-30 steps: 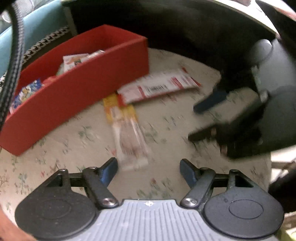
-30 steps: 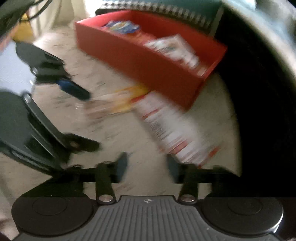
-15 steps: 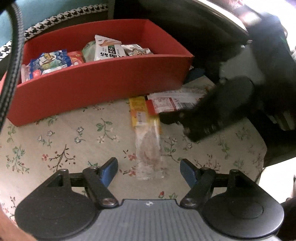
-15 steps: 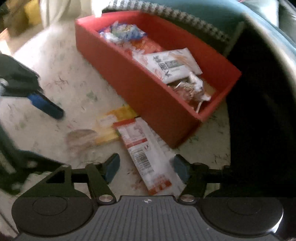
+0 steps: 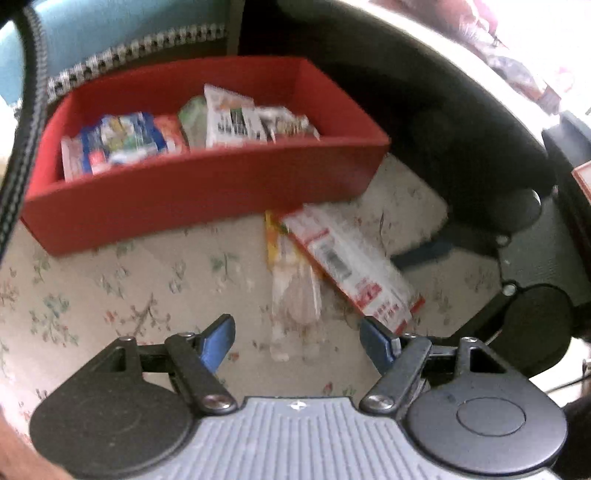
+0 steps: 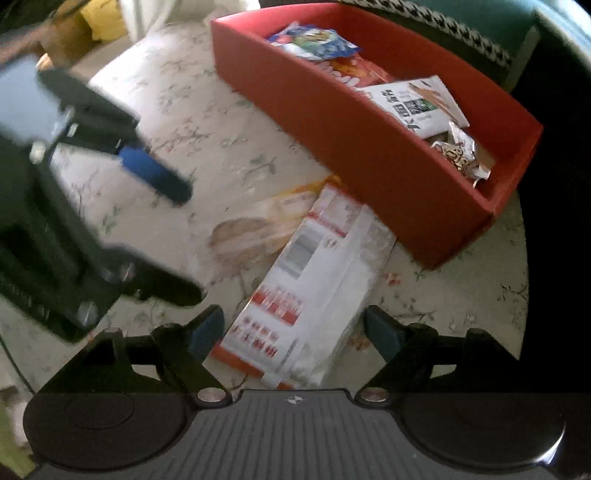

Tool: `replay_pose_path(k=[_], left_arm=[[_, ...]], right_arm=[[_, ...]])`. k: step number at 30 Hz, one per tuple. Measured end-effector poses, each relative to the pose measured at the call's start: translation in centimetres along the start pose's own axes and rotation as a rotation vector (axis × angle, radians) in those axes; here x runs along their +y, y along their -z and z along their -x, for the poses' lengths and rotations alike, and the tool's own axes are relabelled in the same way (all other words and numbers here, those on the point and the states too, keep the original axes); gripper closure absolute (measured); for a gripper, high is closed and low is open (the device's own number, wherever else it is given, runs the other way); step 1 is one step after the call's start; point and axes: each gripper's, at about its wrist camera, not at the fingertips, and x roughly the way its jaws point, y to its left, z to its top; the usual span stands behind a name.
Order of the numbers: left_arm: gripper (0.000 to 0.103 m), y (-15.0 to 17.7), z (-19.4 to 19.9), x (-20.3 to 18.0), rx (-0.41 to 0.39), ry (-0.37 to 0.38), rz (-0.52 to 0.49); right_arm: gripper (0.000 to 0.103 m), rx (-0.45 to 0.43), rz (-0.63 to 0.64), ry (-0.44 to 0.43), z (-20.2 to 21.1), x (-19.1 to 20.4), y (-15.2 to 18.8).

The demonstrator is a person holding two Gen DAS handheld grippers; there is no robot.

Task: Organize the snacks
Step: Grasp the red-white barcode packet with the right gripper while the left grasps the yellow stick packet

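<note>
A red box holds several snack packets; it also shows in the right wrist view. On the floral cloth before it lie a white-and-red packet and, partly under it, a clear yellow-ended packet. In the right wrist view the white-and-red packet lies between my fingers, the clear packet to its left. My left gripper is open just above the clear packet's near end. My right gripper is open around the white-and-red packet's near end. The left gripper also shows there at the left.
The round table's edge drops off close behind the box's right end. A teal chair with a checked trim stands behind the box. Yellow objects lie off the table at the far left.
Both grippers have drawn closer to the two packets on the cloth. The right gripper now straddles the white-and-red packet's near end. The white-and-red packet has turned and now lies over the clear one.
</note>
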Motion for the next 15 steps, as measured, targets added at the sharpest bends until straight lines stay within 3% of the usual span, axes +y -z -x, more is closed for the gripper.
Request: replay_pose_path(k=[3, 6, 8, 11, 15], left_arm=[[0.037, -1.1, -0.6, -0.2, -0.001, -0.037, 0.032], [0.037, -1.7, 0.1, 0.7, -0.015, -0.040, 0.088], [0.035, -1.3, 0.7, 1.3, -0.023, -0.020, 0.101], [0.035, -0.9, 0.8, 2.0, -0.008, -0.041, 0.111], [0.035, -0.8, 1.3, 2.3, -0.011, -0.024, 0.112]], right_arm=[[0.027, -0.046, -0.163, -0.040, 1.2, -1.8, 0.8], [0.030, -0.096, -0.276, 0.045, 0.8, -2.7, -0.2], [0.029, -0.086, -0.289, 0.077, -0.1, -2.5, -1.2], [0.028, -0.078, -0.319, 0.058, -0.5, -2.7, -2.4], [0.038, -0.024, -0.251, 0.144, -0.8, -1.5, -3.3]])
